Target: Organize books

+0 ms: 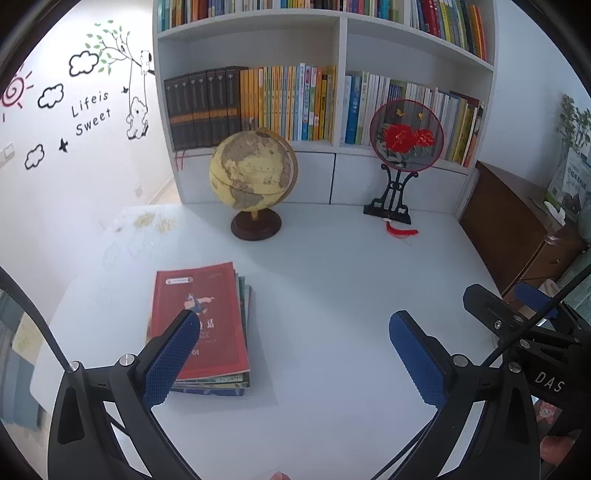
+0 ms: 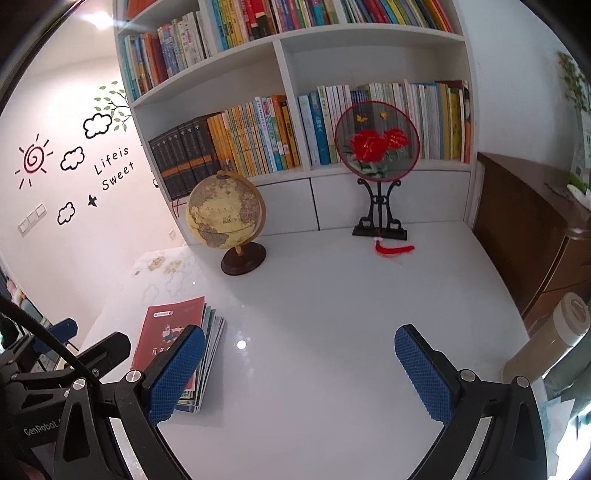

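A squared flat stack of thin paperbacks topped by a red cover (image 1: 201, 325) lies near-left on the white desk (image 1: 332, 295), both the left tool (image 1: 295, 343) and the right tool (image 2: 301, 369) hovering spread wide and empty, fitting either a finished pile or one awaiting shelving.

Both views are bright and evenly lit, with soft daylight-like light and only faint shadows. The white surface (image 2: 332, 332) is glossy: in the right wrist view a small round glare spot (image 2: 241, 345) sits near the stack of books (image 2: 207, 343), and a bright flare (image 2: 110, 20) marks the far left wall. Focus is sharp at the centre. The fisheye lens bends the bookshelf (image 1: 341, 74) and darkens the corners to black.
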Demonstrator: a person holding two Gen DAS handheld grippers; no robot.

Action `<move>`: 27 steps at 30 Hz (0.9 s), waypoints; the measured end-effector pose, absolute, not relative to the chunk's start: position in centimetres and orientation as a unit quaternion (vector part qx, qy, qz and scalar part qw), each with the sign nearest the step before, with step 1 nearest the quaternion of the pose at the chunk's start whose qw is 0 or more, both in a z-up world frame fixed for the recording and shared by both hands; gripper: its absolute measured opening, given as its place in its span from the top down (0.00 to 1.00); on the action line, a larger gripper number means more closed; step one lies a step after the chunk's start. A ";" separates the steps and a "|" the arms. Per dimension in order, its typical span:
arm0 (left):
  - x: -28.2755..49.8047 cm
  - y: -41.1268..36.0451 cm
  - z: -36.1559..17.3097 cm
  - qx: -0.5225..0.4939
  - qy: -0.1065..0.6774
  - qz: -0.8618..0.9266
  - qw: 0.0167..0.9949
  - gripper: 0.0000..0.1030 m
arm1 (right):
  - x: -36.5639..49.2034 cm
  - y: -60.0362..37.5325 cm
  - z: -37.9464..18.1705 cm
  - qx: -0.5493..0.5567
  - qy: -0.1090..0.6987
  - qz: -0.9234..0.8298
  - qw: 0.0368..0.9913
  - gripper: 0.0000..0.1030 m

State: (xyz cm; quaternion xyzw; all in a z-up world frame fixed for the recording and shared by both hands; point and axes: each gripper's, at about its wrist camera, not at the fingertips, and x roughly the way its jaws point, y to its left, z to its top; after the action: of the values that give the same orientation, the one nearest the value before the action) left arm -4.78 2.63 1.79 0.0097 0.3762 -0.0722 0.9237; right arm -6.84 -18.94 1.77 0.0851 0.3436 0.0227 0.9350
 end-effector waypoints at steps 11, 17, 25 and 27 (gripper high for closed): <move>-4.8 1.4 1.4 -0.007 0.385 -0.083 0.919 0.01 | -6.6 -20.5 1.4 0.088 0.352 0.028 0.932 0.00; -4.7 0.7 1.2 -0.008 0.386 -0.085 0.918 0.01 | -6.4 -21.0 1.1 0.091 0.356 0.030 0.929 0.00; -4.5 0.5 1.3 -0.005 0.393 -0.079 0.916 0.01 | -5.8 -21.5 0.6 0.099 0.367 0.041 0.924 0.00; -4.3 0.5 1.4 -0.006 0.393 -0.078 0.916 0.01 | -5.8 -21.5 0.5 0.102 0.368 0.042 0.923 0.00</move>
State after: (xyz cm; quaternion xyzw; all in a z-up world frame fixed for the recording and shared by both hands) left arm -4.31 0.47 1.41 -0.0056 0.3926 -0.0784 0.9163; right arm -5.76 -21.52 0.51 0.1019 0.3684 0.0422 0.9231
